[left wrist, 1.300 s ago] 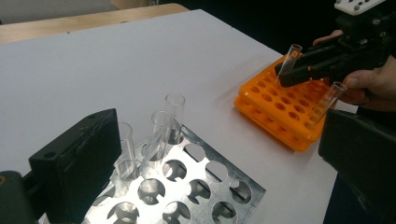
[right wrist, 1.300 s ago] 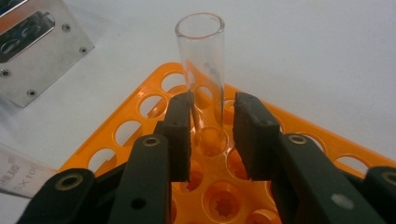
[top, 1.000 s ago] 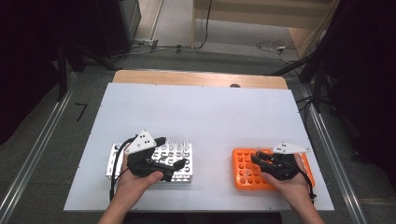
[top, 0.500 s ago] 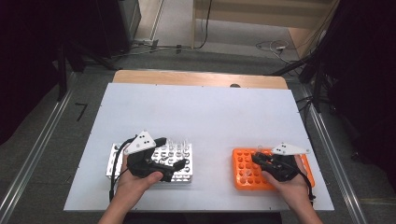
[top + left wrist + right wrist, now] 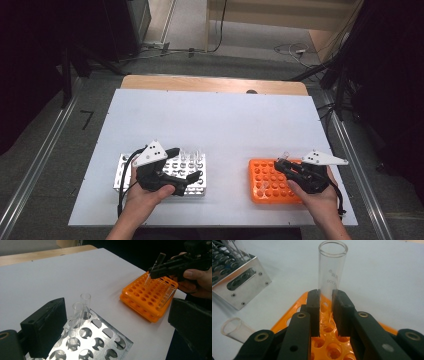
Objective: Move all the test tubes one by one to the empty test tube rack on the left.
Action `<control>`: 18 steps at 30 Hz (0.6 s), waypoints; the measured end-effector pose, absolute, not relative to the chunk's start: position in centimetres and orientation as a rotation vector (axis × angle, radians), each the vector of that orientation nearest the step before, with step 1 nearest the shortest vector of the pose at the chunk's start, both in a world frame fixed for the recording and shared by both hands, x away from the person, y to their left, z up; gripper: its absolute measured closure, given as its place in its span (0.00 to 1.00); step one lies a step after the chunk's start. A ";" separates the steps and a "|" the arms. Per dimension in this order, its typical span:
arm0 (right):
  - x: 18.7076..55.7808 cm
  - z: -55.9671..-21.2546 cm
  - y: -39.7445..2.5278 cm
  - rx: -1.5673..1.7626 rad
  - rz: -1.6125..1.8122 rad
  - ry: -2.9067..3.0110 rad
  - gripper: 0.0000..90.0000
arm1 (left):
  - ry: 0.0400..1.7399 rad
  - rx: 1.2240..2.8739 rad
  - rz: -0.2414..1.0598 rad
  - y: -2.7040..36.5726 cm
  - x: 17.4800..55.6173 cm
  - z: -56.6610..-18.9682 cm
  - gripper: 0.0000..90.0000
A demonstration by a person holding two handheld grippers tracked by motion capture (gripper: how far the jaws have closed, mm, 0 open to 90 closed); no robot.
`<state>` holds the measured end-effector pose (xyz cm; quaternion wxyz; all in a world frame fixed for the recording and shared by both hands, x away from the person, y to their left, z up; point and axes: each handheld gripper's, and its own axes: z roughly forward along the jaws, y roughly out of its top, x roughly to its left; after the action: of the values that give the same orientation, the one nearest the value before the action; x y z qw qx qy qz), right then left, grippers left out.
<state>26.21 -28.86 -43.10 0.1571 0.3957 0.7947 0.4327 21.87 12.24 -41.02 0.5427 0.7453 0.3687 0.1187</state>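
While clamped between the right gripper (image 5: 325, 312) jaws, the clear glass test tube (image 5: 332, 272) stands over the orange plastic rack (image 5: 270, 182); left gripper (image 5: 182, 165) spread wide

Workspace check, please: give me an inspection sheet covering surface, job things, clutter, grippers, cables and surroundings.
Surface: white table top, wooden strip at its far edge.
Job's things: orange tube rack at right, one glass tube leaning in it; metal tube rack at left holding upright glass tubes.
Clutter: nothing seen.
Grippers: right hand-held gripper clamps a glass test tube over the orange rack; left hand-held gripper open above the metal rack.
Cables: black cable trails from the left gripper; loose cables on the floor.
Surroundings: grey floor, dark equipment at both sides.
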 end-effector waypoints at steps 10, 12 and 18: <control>25.1 -40.6 -27.3 1.055 1.322 2.236 0.82 | 0.851 1.787 0.281 11.3 21.4 -40.7 0.03; 24.9 -40.3 -27.0 1.044 1.344 2.234 0.82 | 0.845 1.787 0.280 11.1 21.3 -40.7 0.03; 24.1 -39.6 -26.1 1.009 1.409 2.247 0.82 | 0.825 1.788 0.276 10.4 21.1 -40.5 0.04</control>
<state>24.11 -26.10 -39.60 0.1515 0.3516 0.7827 0.4908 21.13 10.43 -40.52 0.5449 0.7539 0.3480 0.1165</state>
